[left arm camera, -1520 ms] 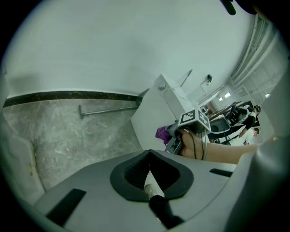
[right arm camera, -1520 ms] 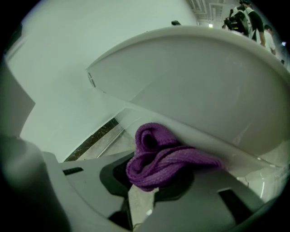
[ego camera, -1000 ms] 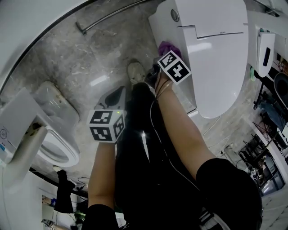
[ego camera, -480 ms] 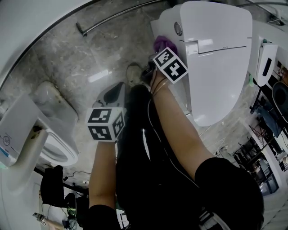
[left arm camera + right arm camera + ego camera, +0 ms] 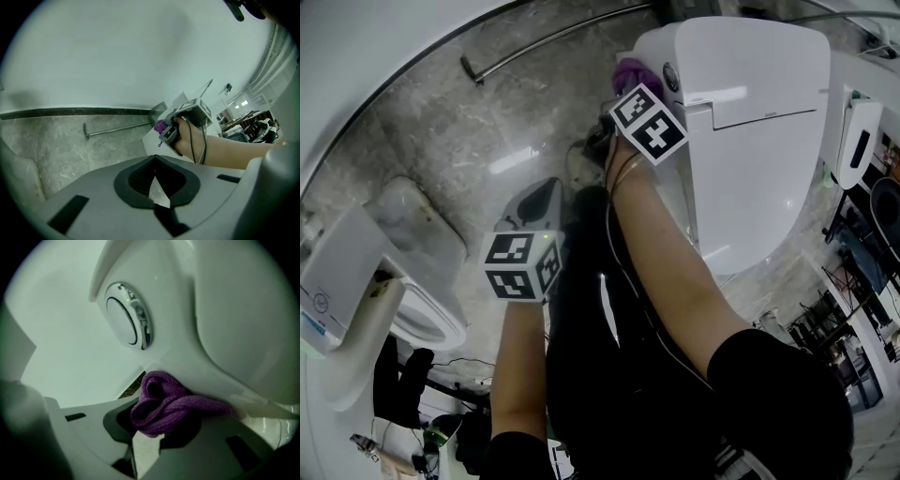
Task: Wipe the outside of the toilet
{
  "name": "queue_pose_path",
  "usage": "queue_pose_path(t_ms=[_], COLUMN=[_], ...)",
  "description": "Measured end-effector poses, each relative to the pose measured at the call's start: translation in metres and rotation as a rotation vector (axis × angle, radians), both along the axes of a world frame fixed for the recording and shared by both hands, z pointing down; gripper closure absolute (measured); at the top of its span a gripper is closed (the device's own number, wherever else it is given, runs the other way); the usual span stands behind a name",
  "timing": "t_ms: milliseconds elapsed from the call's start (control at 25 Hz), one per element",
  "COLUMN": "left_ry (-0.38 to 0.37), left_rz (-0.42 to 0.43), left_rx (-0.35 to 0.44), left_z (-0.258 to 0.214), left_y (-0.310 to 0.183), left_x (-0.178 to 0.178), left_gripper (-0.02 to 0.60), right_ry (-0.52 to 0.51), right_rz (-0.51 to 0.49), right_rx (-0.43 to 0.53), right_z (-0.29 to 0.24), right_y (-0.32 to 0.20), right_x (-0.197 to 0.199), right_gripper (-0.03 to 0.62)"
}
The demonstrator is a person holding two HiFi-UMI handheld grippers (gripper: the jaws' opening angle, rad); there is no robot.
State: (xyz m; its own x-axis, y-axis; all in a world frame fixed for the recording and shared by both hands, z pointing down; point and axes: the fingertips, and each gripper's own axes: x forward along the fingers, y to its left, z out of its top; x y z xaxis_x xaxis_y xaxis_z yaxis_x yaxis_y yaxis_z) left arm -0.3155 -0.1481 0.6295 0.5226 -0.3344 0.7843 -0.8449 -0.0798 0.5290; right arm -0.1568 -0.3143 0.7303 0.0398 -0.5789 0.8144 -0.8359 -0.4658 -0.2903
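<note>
A grey marble floor [image 5: 487, 122] ran under two toilets. The lidded toilet [image 5: 750, 112] stood just ahead of the right gripper [image 5: 150, 427], and a second toilet [image 5: 412, 314], partly cut off, lay left of the left gripper [image 5: 154, 187]. The right gripper clamped one purple cloth [image 5: 164, 408] against the toilet's side, below a round button [image 5: 124, 322]. The left gripper's jaws met, empty.

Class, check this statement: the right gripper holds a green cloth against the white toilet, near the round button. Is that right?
Not quite. The cloth is purple, not green, as the right gripper view shows. The rest stands: the right gripper holds it against the white toilet, near the round button.
</note>
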Motion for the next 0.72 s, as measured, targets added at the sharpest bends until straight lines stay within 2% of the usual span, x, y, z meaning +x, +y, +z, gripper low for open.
queue_pose_path(t_ms=[160, 280, 360, 520, 720], left_ry=[0.002, -0.001, -0.01, -0.025, -0.03], left_rz=[0.0, -0.002, -0.01, -0.034, -0.037], left_rx=[0.011, 0.033, 0.049, 0.091, 0.154], left_z=[-0.004, -0.007, -0.01, -0.034, -0.097], left_y=[-0.003, -0.007, -0.004, 0.007, 0.023], left_x=[0.002, -0.004, -0.012, -0.025, -0.035], left_gripper=[0.575, 0.575, 0.575, 0.575, 0.575], right_ry=[0.039, 0.078, 0.056, 0.001, -0.029], right_rz=[-0.067, -0.18, -0.262, -0.388, -0.424], right_rx=[0.065, 0.174, 0.234, 0.333, 0.459], right_z=[-0.01, -0.029, -0.047, -0.108, -0.215], right_y=[-0.018, -0.043, -0.051, -0.042, -0.005], right_x=[-0.008, -0.023, -0.042, -0.07, -0.069], right_gripper=[0.529, 0.53, 0.53, 0.528, 0.528])
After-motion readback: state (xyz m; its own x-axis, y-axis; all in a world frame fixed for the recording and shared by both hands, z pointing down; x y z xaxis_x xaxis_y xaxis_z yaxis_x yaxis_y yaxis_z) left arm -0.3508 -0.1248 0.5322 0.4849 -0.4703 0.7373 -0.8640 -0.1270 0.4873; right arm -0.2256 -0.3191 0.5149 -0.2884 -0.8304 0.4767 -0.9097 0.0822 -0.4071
